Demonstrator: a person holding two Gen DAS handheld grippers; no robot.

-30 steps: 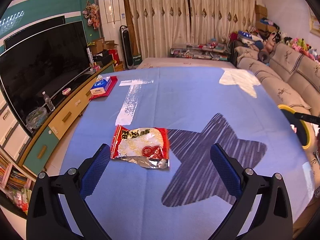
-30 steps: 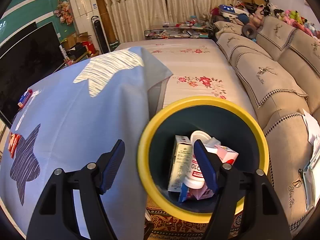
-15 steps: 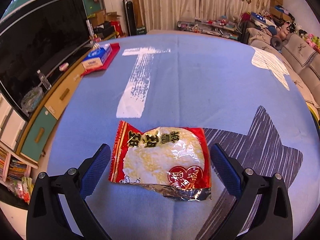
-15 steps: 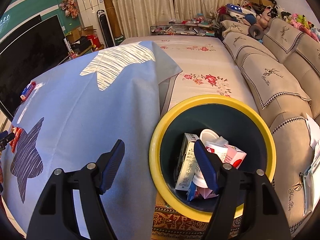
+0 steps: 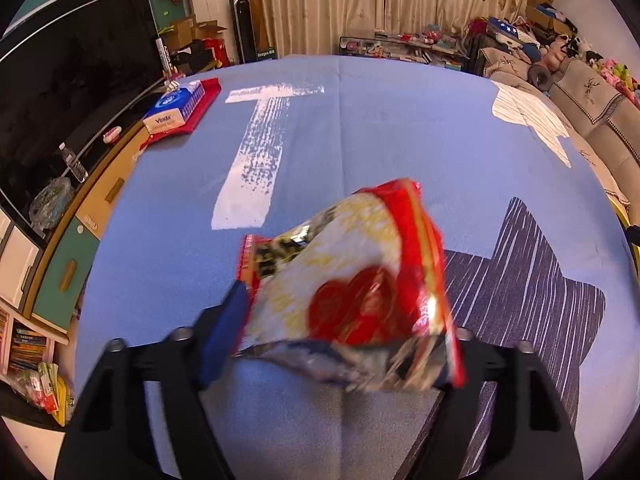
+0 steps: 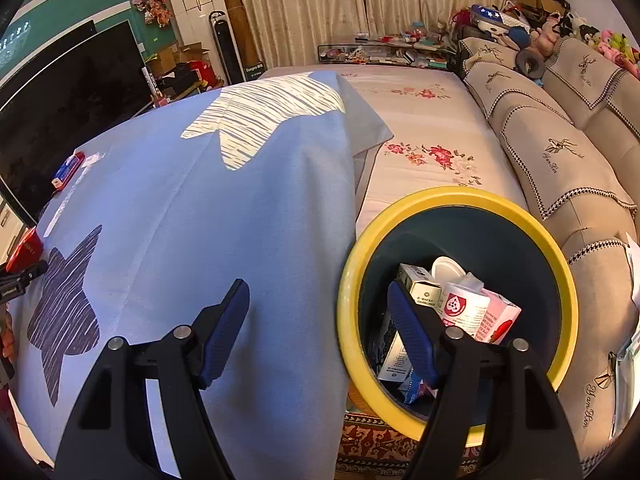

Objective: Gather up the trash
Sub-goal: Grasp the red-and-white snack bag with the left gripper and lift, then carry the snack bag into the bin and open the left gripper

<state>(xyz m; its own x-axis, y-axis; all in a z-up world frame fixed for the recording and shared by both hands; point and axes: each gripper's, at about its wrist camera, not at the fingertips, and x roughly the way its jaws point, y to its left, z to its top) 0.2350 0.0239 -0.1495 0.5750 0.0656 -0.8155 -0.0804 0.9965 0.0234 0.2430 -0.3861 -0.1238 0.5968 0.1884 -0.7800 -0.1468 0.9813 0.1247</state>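
Observation:
A red and white snack bag point(image 5: 348, 264) stands buckled and tipped up off the blue cloth point(image 5: 380, 128) between the fingers of my left gripper point(image 5: 344, 308). Its jaws are closing. The left finger point(image 5: 224, 332) presses the bag's edge, and the bag hides the right finger. My right gripper point(image 6: 316, 286) hangs open and holds nothing, above the cloth's edge and the yellow rim of a dark trash bin point(image 6: 460, 196). Cartons and a white cup point(image 6: 464, 304) lie in the bin. In the right wrist view the bag point(image 6: 24, 246) shows at the far left.
A tissue pack point(image 5: 176, 108) on a red tray sits at the cloth's far left, beside a large TV point(image 5: 60, 92) on a low cabinet. A beige sofa point(image 6: 560, 152) runs along the right. A floral sheet point(image 6: 420, 128) lies beyond the bin.
My left gripper came forward and down over the flat bag, then its jaws narrowed and the bag crumpled and tipped up. The right gripper drifted slightly left of the bin.

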